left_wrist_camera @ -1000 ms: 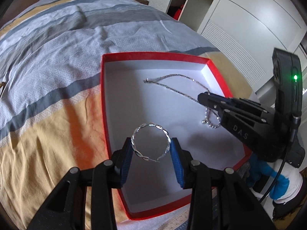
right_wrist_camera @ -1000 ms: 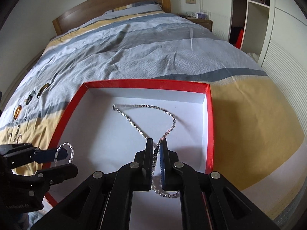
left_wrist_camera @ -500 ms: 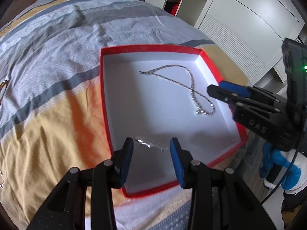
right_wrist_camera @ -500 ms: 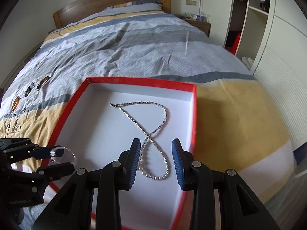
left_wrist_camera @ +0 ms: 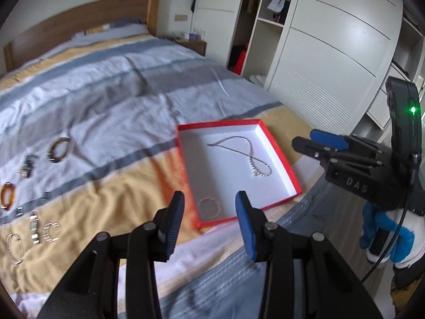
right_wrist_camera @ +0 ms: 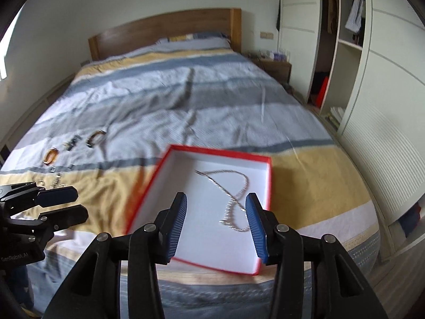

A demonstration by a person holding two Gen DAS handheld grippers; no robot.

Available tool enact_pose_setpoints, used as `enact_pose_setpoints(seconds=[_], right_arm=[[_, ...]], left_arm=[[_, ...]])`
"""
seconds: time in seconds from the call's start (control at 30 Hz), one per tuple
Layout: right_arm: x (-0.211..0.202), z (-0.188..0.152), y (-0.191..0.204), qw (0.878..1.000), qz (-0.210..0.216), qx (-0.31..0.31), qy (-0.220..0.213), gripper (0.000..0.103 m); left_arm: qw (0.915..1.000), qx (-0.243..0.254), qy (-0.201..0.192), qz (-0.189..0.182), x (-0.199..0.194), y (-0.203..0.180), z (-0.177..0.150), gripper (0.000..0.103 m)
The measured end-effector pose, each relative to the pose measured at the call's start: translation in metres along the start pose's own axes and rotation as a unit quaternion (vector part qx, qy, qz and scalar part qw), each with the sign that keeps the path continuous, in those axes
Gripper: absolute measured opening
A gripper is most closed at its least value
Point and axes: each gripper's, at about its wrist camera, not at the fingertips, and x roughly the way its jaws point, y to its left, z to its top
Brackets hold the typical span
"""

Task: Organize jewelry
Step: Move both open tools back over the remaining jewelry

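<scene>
A red box with a white inside lies on the bed; it also shows in the right wrist view. In it lie a silver chain necklace and a twisted silver bangle near its front corner. My left gripper is open and empty, pulled back above the box's near corner. My right gripper is open and empty, held back above the box's near end. More jewelry lies on the bedspread at the left: a brown bracelet, an amber bangle, silver rings and bangles.
The striped bedspread covers the bed, with a wooden headboard behind. A white wardrobe with open shelves stands at the right. The other gripper shows at the right of the left wrist view and the left of the right wrist view.
My left gripper let the bangle drop into the box and my right gripper let go of the necklace. Both opened and pulled back and up from the box.
</scene>
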Motion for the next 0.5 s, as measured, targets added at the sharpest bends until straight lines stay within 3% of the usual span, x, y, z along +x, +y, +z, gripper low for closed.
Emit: enact_pose_setpoints(seconds=[0.27,0.5], right_arm=[[-0.060,0.006,0.062,0.998,0.024,-0.029,-0.044,0.050],[-0.097,-0.002,0.110,0.996,0.055,-0.042,-0.064,0.054]], left_arm=[[0.9975,-0.032,-0.038,0.051,-0.090,0.050,-0.042,0.039],[0.9878,-0.102,-0.064,0.099,-0.156,0.101,-0.092,0.040]])
